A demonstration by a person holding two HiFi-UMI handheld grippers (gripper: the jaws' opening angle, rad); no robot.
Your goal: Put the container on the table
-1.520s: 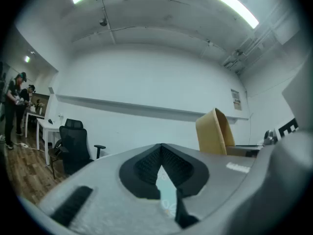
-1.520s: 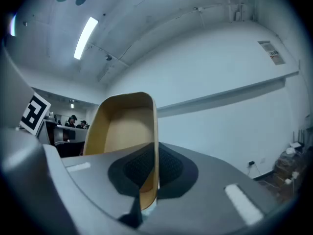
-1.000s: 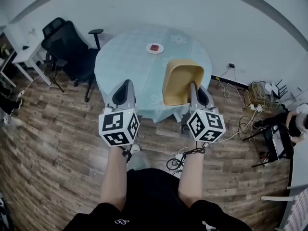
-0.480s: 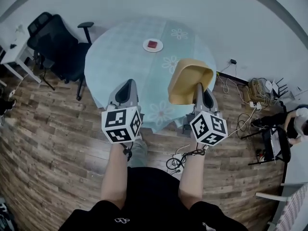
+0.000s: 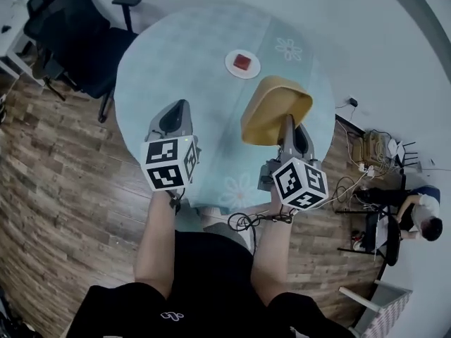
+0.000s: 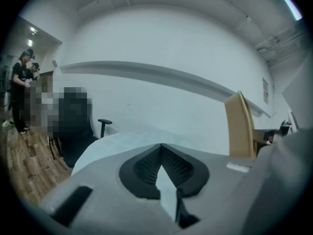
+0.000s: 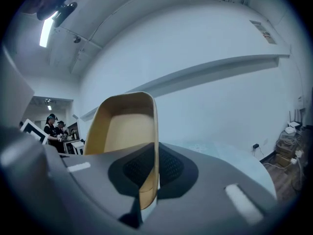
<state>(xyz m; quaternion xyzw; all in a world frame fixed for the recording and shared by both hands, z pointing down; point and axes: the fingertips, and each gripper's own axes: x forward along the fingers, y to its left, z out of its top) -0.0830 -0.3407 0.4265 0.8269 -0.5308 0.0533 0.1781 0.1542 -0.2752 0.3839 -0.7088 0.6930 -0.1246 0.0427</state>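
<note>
A tan, empty container (image 5: pixel 275 109) hangs over the right part of the round table (image 5: pixel 183 55), tipped on its side with its opening toward me. My right gripper (image 5: pixel 289 127) is shut on its rim; in the right gripper view the container (image 7: pixel 126 131) wall runs between the jaws. My left gripper (image 5: pixel 177 115) is over the table's near left part, shut with nothing in it (image 6: pixel 160 155). The container (image 6: pixel 240 126) shows edge-on at the right of the left gripper view.
A small white plate (image 5: pixel 243 63) with a red thing on it sits at the table's far side. A black office chair (image 5: pixel 67 27) stands to the left. Cables and a power strip (image 5: pixel 373 146) lie on the wooden floor at the right, near a seated person (image 5: pixel 423 213).
Both grippers and the container have moved forward from the table's near edge to above the tabletop. The container is still held by the right gripper.
</note>
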